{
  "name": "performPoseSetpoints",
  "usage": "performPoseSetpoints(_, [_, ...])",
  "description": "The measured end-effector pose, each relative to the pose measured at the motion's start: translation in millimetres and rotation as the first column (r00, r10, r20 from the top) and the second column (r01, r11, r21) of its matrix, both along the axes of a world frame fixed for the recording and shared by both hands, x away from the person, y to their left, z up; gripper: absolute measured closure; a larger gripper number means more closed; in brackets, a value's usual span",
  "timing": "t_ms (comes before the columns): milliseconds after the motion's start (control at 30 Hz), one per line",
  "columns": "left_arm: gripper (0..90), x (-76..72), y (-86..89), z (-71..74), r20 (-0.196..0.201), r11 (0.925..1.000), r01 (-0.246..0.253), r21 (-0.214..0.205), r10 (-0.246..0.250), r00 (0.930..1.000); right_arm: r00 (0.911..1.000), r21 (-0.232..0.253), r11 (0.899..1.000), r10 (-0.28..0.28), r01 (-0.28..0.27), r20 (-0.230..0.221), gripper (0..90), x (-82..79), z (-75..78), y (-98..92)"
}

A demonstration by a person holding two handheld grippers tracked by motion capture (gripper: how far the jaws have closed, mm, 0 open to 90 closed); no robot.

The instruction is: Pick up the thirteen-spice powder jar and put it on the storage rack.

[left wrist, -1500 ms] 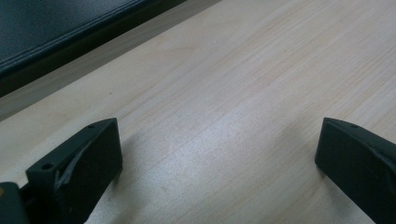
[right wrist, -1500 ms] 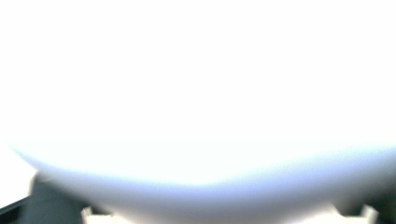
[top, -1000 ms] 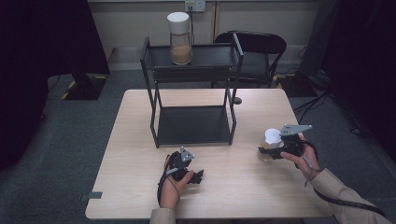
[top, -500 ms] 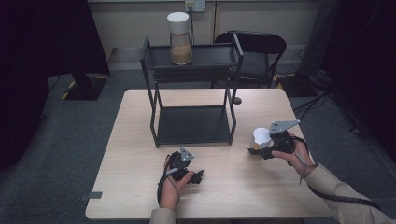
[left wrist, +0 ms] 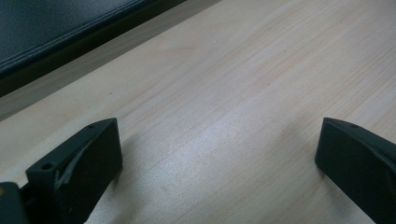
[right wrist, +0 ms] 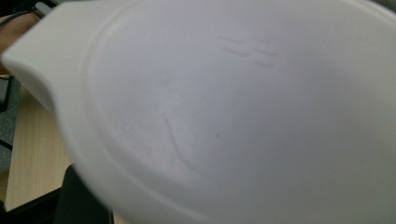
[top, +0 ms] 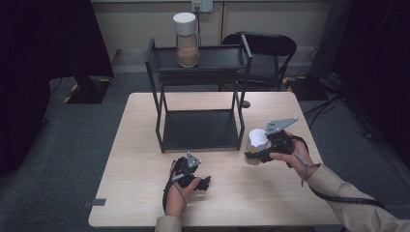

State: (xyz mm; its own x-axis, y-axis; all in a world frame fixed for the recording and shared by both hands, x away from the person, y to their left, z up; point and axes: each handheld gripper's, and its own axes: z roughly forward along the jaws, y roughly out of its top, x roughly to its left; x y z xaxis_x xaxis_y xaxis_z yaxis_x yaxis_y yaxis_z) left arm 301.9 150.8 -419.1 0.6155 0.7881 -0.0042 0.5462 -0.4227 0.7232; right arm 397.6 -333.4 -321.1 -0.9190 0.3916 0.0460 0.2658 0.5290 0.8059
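A clear jar (top: pixel 255 145) with a white lid and brownish contents hangs tilted just above the table, right of the black rack (top: pixel 200 72). My right gripper (top: pixel 253 154) is shut on this jar; its white lid (right wrist: pixel 233 107) looms close in the right gripper view. A second, similar jar (top: pixel 186 41) stands upright on the rack's top shelf. My left gripper (top: pixel 200 182) rests on the table in front of the rack. It is open, jaws wide apart over bare wood (left wrist: pixel 219 158) with nothing between them.
The wooden table (top: pixel 145 159) carries the two-tier rack at its middle back; the lower shelf (top: pixel 200 128) is bare, and its dark edge (left wrist: pixel 56 28) lies just ahead of the left jaws. A black chair (top: pixel 263 46) stands behind the table.
My right gripper has carried the jar leftward and slightly up, toward the rack's right front leg. The left gripper has stayed still.
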Motion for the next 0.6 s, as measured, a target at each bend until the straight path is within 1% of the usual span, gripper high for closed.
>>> performPoseSetpoints(33, [0.0, 0.0, 0.0, 0.0, 0.0, 1.0, 0.0, 0.0, 0.0, 1.0, 1.0, 0.0, 1.0, 0.0, 0.0, 0.0, 29.8, 0.0, 0.0, 0.0])
performPoseSetpoints(100, [0.0, 0.0, 0.0, 0.0, 0.0, 1.0, 0.0, 0.0, 0.0, 1.0, 0.9999, -0.011, 1.0, 0.014, -0.014, -0.001, 29.8, 2.4, 7.2, 7.2])
performPoseSetpoints(333, [0.0, 0.0, 0.0, 0.0, 0.0, 1.0, 0.0, 0.0, 0.0, 1.0, 0.9994, -0.017, 0.999, 0.036, -0.036, -0.001, 29.8, 7.6, 17.4, 18.1])
performPoseSetpoints(500, [0.0, 0.0, 0.0, 0.0, 0.0, 1.0, 0.0, 0.0, 0.0, 1.0, 0.9981, -0.031, 0.998, 0.062, -0.062, -0.005, 29.8, 12.2, 29.9, 31.0])
performPoseSetpoints(533, [0.0, 0.0, 0.0, 0.0, 0.0, 1.0, 0.0, 0.0, 0.0, 1.0, 0.9981, -0.031, 0.998, 0.062, -0.062, -0.005, 29.8, 12.2, 29.9, 31.0])
performPoseSetpoints(600, [0.0, 0.0, 0.0, 0.0, 0.0, 1.0, 0.0, 0.0, 0.0, 1.0, 0.9973, -0.027, 0.997, 0.072, -0.073, -0.008, 29.8, 15.2, 36.0, 37.2])
